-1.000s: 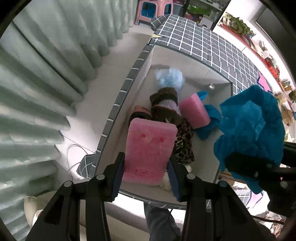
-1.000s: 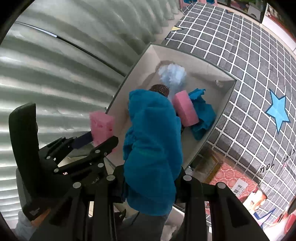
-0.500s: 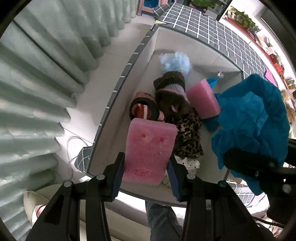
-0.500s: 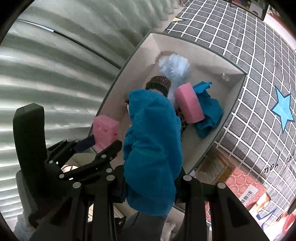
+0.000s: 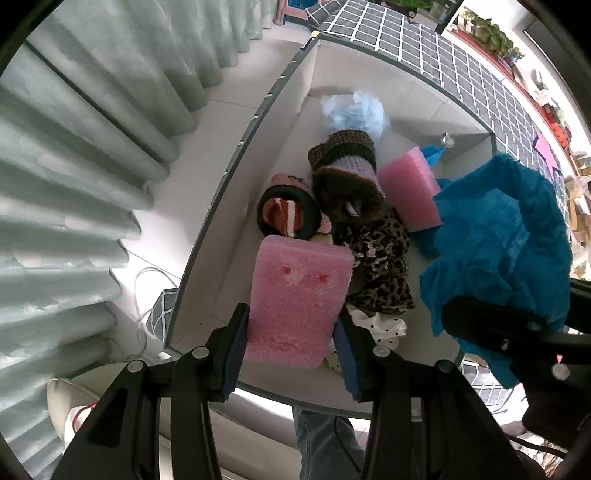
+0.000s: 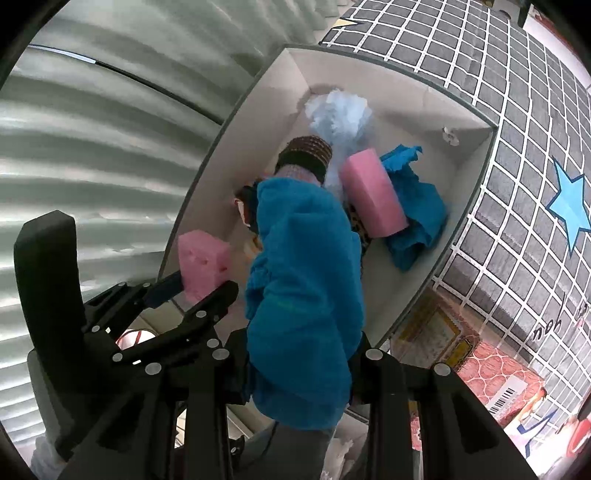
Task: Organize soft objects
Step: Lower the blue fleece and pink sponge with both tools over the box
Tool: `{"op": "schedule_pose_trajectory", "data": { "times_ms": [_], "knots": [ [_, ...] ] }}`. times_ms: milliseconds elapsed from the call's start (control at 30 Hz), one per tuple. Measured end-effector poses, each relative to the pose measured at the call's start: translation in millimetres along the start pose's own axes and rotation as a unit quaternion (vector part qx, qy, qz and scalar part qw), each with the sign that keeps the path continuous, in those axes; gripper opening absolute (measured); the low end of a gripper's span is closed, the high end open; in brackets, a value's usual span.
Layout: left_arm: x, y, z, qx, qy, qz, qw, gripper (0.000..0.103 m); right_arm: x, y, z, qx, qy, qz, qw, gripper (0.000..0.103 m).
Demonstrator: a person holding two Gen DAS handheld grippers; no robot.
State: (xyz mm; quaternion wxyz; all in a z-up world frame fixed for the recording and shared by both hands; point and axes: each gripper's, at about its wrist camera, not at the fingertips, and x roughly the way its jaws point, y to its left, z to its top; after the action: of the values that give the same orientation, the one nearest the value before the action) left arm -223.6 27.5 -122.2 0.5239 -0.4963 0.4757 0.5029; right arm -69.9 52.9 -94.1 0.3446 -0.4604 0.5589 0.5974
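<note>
Home room: pleated curtains (image 5: 74, 155), checked star rug (image 6: 517, 155), potted plants (image 5: 487, 33).

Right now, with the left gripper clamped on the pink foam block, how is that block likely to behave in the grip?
The pink foam block probably is light: the left gripper holds it by its lower end only, yet it stands straight. It likely dents easily, since small pits mark its face. Its flat sides suggest it will not roll when dropped in the box.

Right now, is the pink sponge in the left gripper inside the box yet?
Not yet. The left gripper holds the pink sponge above the box, clear of the clothes inside.
</note>
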Motion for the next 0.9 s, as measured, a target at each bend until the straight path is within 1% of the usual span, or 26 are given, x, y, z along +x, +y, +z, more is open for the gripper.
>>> {"op": "schedule_pose_trajectory", "data": {
  "times_ms": [900],
  "knots": [
    [8.9,-3.8,0.9,0.000,0.013,0.005,0.9999,0.048,8.5,-4.4,1.0,0.008,0.006,0.000,1.000,0.035]
  ]
}}
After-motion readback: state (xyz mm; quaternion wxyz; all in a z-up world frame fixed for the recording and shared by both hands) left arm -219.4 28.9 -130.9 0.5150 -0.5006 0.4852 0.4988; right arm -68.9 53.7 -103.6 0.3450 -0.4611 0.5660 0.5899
